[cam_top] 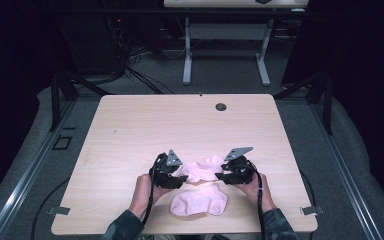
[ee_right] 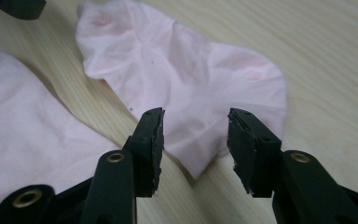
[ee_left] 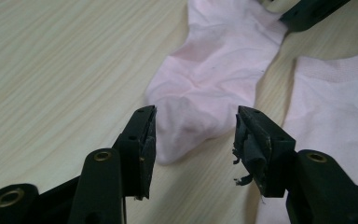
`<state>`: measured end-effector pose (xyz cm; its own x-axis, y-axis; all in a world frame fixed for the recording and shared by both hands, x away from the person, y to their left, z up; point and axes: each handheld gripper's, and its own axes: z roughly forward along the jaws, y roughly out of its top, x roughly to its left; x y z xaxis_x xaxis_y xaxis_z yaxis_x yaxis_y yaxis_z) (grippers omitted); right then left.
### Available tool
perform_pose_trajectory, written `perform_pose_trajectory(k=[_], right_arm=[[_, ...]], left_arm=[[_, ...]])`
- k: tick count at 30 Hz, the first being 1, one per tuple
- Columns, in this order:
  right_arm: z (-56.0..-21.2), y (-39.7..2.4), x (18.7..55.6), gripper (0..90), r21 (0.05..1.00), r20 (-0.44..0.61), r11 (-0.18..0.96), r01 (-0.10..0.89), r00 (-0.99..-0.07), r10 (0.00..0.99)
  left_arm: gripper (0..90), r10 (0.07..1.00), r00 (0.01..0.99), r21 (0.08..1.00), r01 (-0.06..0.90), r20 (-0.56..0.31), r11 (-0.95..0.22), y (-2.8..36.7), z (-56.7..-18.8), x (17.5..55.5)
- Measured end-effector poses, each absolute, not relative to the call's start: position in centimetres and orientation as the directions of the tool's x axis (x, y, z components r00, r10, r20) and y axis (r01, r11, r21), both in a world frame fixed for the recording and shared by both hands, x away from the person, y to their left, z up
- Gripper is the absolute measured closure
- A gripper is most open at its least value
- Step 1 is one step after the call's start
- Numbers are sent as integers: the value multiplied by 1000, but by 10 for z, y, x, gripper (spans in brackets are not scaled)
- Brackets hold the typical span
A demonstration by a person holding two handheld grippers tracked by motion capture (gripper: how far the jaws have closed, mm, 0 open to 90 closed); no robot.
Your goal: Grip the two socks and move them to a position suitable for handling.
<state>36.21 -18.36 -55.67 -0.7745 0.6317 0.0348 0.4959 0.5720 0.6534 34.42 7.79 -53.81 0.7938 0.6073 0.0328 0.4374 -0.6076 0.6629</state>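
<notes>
Two pale pink socks lie on the wooden table [cam_top: 145,125]. The far sock [cam_top: 202,170] [ee_left: 214,74] [ee_right: 182,84] lies crumpled between my two grippers. The near sock [cam_top: 199,202] [ee_left: 340,107] [ee_right: 23,135] rests flat toward the front edge. My left gripper [cam_top: 179,179] [ee_left: 195,133] is open at the far sock's left end, which lies between the pads, loose. My right gripper [cam_top: 221,176] [ee_right: 195,135] is open over that sock's right end, its pads off the cloth. The right gripper's tip [ee_left: 307,11] shows in the left gripper view.
A round cable hole [cam_top: 221,106] sits near the table's far edge. Another table's legs [cam_top: 187,55] stand on the carpet beyond. Metal brackets [cam_top: 60,210] stick out at the front corners. The person's sleeves [cam_top: 125,227] enter from the bottom.
</notes>
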Motion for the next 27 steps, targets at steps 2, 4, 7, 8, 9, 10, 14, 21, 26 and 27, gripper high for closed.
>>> perform_pose_trajectory(k=[2,4,7,8,9,10,14,21,26,27], right_arm=[[-568,-179,365,612,618,24,597,512,-772,636],[-569,-180,364,675,632,27,580,514,-763,646],[-569,-182,363,752,635,35,573,518,-760,649],[-570,-182,363,798,638,43,565,523,-756,653],[-570,-184,364,819,641,55,553,533,-750,659],[-571,-185,364,829,643,75,535,548,-740,669],[-572,-191,369,841,639,176,461,615,-701,691],[-572,-199,369,838,630,281,377,679,-652,704],[-565,-204,367,834,641,308,336,690,-632,711],[-564,-204,366,830,639,309,335,693,-630,713]], left_arm=[[465,589,807,655,423,41,-627,70,-540,344],[461,569,821,655,406,45,-638,62,-542,344],[452,535,844,638,387,48,-666,49,-545,346],[451,525,850,628,385,44,-676,44,-546,346],[451,508,860,614,371,58,-697,40,-547,347],[451,496,866,603,365,59,-709,35,-548,348],[455,458,886,559,347,68,-753,21,-556,350],[690,453,889,537,354,61,-766,17,-560,358],[866,436,899,552,347,34,-758,18,-561,360],[872,440,897,558,350,31,-753,18,-560,360]])
